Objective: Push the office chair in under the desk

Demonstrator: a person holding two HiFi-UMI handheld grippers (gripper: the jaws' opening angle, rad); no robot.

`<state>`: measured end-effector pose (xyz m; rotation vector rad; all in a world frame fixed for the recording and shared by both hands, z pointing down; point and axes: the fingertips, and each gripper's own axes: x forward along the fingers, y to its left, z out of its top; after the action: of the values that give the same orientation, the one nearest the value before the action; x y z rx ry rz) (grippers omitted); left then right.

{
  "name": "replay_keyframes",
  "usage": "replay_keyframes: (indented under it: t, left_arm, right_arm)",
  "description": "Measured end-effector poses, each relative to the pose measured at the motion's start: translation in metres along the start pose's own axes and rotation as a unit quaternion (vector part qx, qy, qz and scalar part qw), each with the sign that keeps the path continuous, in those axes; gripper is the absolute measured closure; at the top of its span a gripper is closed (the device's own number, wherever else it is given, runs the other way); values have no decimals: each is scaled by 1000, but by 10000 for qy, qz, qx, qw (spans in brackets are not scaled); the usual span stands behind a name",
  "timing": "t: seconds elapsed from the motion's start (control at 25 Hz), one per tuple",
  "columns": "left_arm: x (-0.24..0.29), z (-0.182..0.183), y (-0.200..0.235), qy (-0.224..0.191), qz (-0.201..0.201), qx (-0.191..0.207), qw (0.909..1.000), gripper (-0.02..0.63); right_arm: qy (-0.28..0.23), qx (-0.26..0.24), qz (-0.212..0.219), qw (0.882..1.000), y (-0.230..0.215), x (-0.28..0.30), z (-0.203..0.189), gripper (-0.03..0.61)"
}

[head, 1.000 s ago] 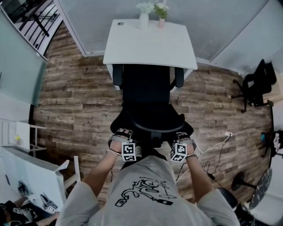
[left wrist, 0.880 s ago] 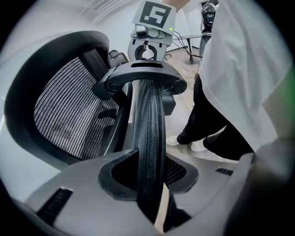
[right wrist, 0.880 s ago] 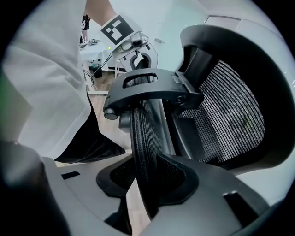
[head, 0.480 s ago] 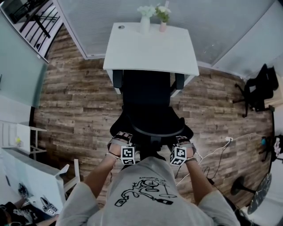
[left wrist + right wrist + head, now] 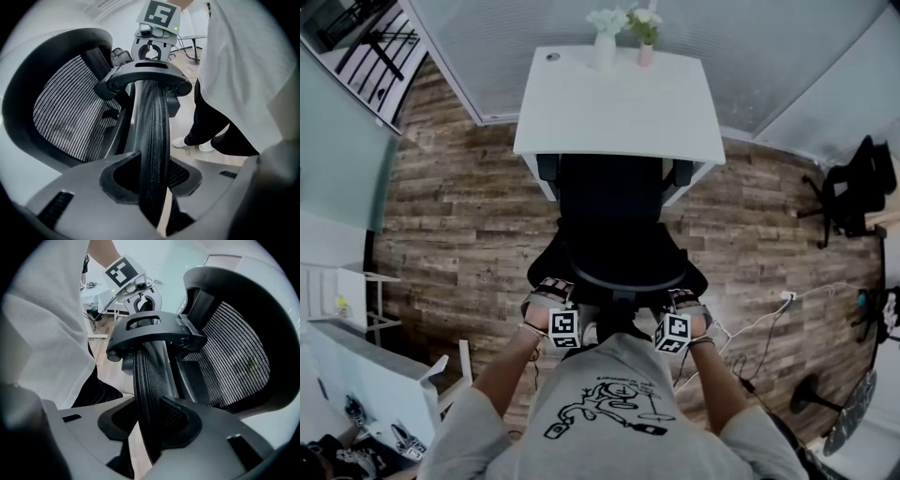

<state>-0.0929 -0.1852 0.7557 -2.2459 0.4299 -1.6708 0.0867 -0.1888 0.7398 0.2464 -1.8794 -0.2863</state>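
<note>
The black mesh office chair faces the white desk, its seat front and armrests at the desk's near edge. I stand right behind it. My left gripper is shut on the left end of the curved headrest, and my right gripper is shut on its right end. In the left gripper view the headrest's mesh edge runs between the jaws, with the right gripper at its far end. In the right gripper view the headrest is clamped the same way, and the left gripper shows beyond it.
Two small vases of flowers stand at the desk's far edge. A second black chair is at the right wall, with a white cable on the wood floor. White furniture stands at the lower left.
The chair and both grippers have moved a little forward toward the desk; the armrests now sit closer under its near edge. Both grips are unchanged.
</note>
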Motion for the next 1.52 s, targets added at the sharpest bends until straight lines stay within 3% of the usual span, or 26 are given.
replay_keyframes:
  t: [1.52]
  left_arm:
    - [74,18,163,66,13,-163,9998,489]
  right_arm:
    - [-86,-206,2,9998,-177,42,-39,434]
